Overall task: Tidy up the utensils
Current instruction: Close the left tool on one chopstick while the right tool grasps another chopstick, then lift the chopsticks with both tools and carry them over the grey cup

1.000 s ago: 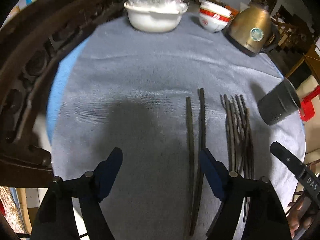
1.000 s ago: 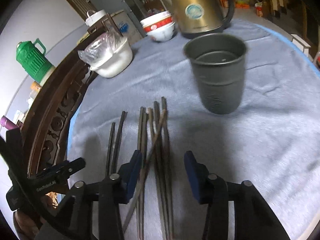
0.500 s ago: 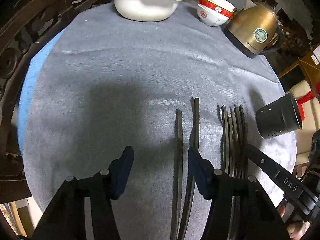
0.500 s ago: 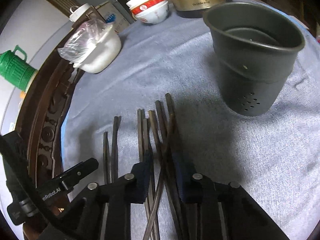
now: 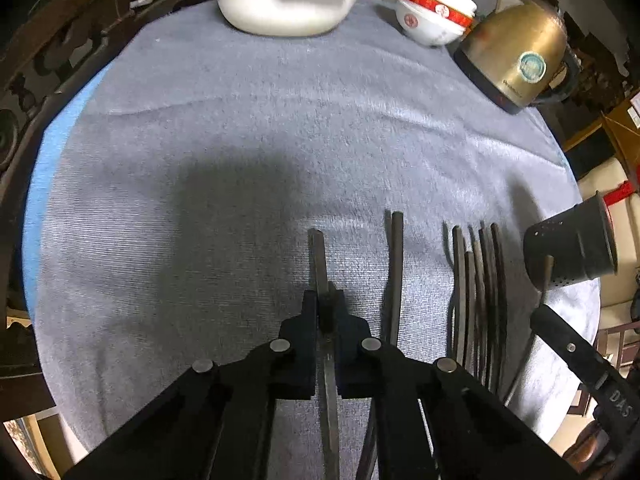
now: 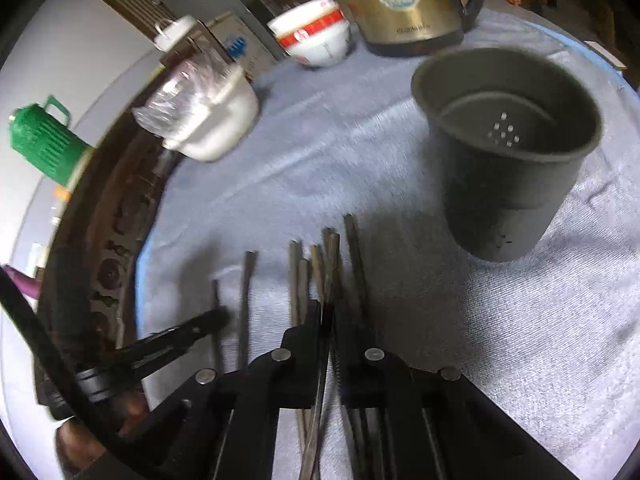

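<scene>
Light was dim and uneven. A broad soft shadow darkened the grey cloth (image 5: pixel 248 128) in the left wrist view, with pale sheen beyond it. The gold kettle (image 5: pixel 516 56) carried small highlights. Motion blur smeared the right wrist view, worst at the white pot (image 6: pixel 216 120). Fisheye bending and black vignetting ringed both pictures.

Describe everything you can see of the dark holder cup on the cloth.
The cup is a dark grey, matte, round container, slightly tapered toward its base, looking like metal or plastic. It stands upright and empty on the grey cloth, with a stepped ring inside and small drain holes in its floor and lower wall. Its place is in front of the brass kettle, beyond and to the right of the chopsticks. Nothing but the cloth touches it.
</scene>
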A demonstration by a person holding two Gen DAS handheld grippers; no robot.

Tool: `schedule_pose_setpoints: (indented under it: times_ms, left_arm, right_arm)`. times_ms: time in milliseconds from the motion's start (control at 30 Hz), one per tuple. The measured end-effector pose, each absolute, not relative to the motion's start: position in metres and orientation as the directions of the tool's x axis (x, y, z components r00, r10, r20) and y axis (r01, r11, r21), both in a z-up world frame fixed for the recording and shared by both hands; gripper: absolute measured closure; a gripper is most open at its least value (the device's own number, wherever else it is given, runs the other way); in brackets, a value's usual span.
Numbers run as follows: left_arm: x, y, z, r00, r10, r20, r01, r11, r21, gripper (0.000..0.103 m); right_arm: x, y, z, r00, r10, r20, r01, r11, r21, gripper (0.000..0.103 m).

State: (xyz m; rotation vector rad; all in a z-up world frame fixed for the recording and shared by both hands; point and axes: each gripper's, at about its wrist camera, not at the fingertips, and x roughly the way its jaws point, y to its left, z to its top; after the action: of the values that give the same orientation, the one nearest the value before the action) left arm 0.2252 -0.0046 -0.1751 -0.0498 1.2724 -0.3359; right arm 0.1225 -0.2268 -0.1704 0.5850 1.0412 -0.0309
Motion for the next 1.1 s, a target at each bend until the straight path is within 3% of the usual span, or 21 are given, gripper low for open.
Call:
schedule_pose_setpoints:
  times_ms: [500, 667, 767, 867, 933, 1100]
  left_arm:
    - [0.155, -0.007, -0.058, 0.487, -0.355, -0.798, 0.349, 0.917, -0.195, 0.098]
    - [0.134, 0.002, -0.039, 0.517, -0.367, -0.773, 0.343, 0.916, -0.206, 0.098]
    - [0.115, 0.005, -0.027, 0.551, -0.379, -0.744, 0.359, 0.912, -0.199, 0.098]
    - [0.1, 0.007, -0.021, 0.58, -0.379, -0.721, 0.375, 0.91, -0.176, 0.098]
    - [0.091, 0.01, -0.017, 0.603, -0.379, -0.702, 0.383, 0.909, -0.162, 0.098]
    - [0.079, 0.025, -0.009, 0.638, -0.392, -0.663, 0.378, 0.91, -0.174, 0.098]
  right_arm:
    - [0.06, -0.257, -0.097, 0.705, 0.314, -0.636, 0.162, 0.802, 0.575, 0.097]
    - [0.057, -0.266, -0.107, 0.667, 0.269, -0.695, 0.23, 0.813, 0.535, 0.093]
    - [0.069, -0.27, -0.134, 0.578, 0.248, -0.777, 0.298, 0.823, 0.484, 0.089]
    - [0.082, -0.271, -0.16, 0.524, 0.256, -0.812, 0.349, 0.805, 0.48, 0.081]
    - [0.093, -0.269, -0.174, 0.502, 0.245, -0.829, 0.394, 0.789, 0.472, 0.071]
    - [0.11, -0.261, -0.188, 0.474, 0.206, -0.856, 0.46, 0.771, 0.441, 0.071]
